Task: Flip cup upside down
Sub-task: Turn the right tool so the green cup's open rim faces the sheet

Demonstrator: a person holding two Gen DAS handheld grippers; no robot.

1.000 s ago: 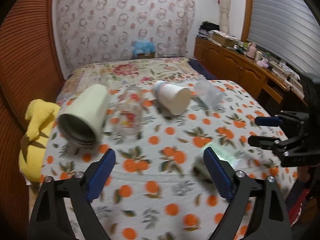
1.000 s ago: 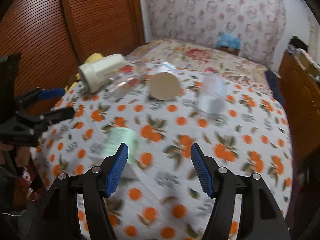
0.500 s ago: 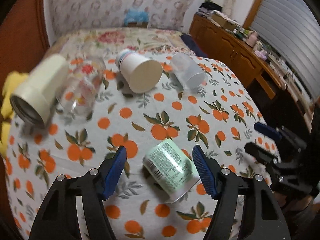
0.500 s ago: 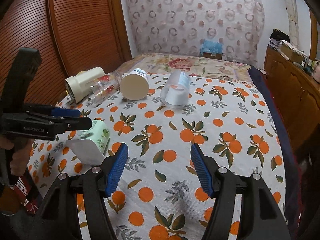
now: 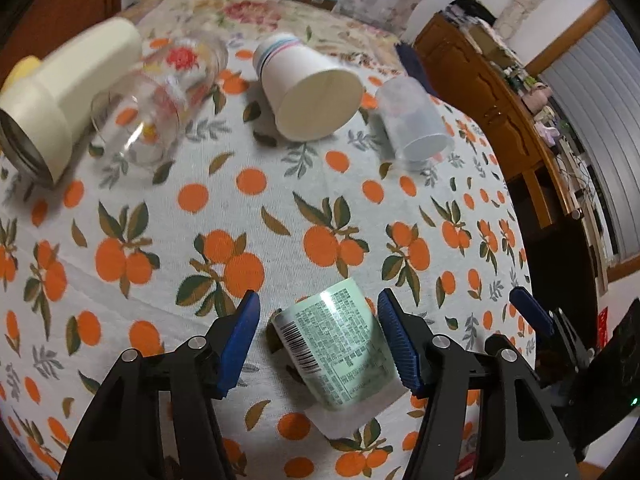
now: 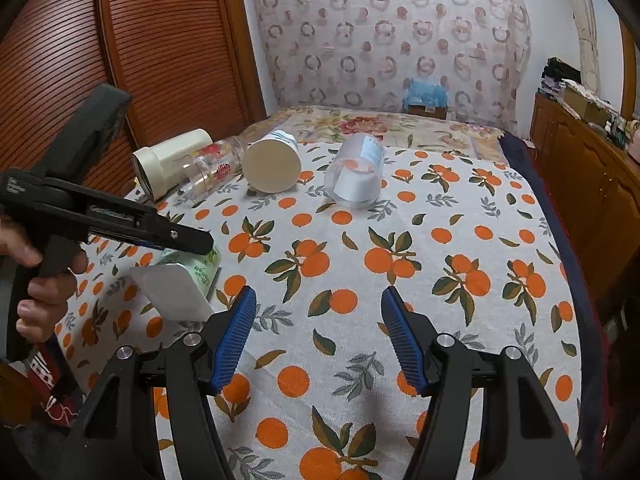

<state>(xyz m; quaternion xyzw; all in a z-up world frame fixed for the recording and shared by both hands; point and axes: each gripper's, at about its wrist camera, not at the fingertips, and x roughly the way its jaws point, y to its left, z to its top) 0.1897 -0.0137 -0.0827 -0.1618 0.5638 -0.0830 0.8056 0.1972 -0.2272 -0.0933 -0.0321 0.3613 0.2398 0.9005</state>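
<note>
A pale green cup (image 5: 340,344) with a printed label lies on its side on the orange-print tablecloth (image 5: 280,200). My left gripper (image 5: 320,332) is open, its two blue pads on either side of the cup, not touching it. In the right wrist view the same cup (image 6: 188,280) lies at the left with the left gripper (image 6: 176,240) above it. My right gripper (image 6: 318,330) is open and empty over the cloth, to the right of the cup.
Four other cups lie on their sides at the far end: a cream tumbler (image 5: 60,112), a clear printed glass (image 5: 160,100), a white paper cup (image 5: 312,92) and a frosted plastic cup (image 5: 412,124). A wooden cabinet (image 5: 500,92) stands to the right.
My left gripper has moved forward and down, so the green cup now lies between its open pads. The right gripper has hardly moved.
</note>
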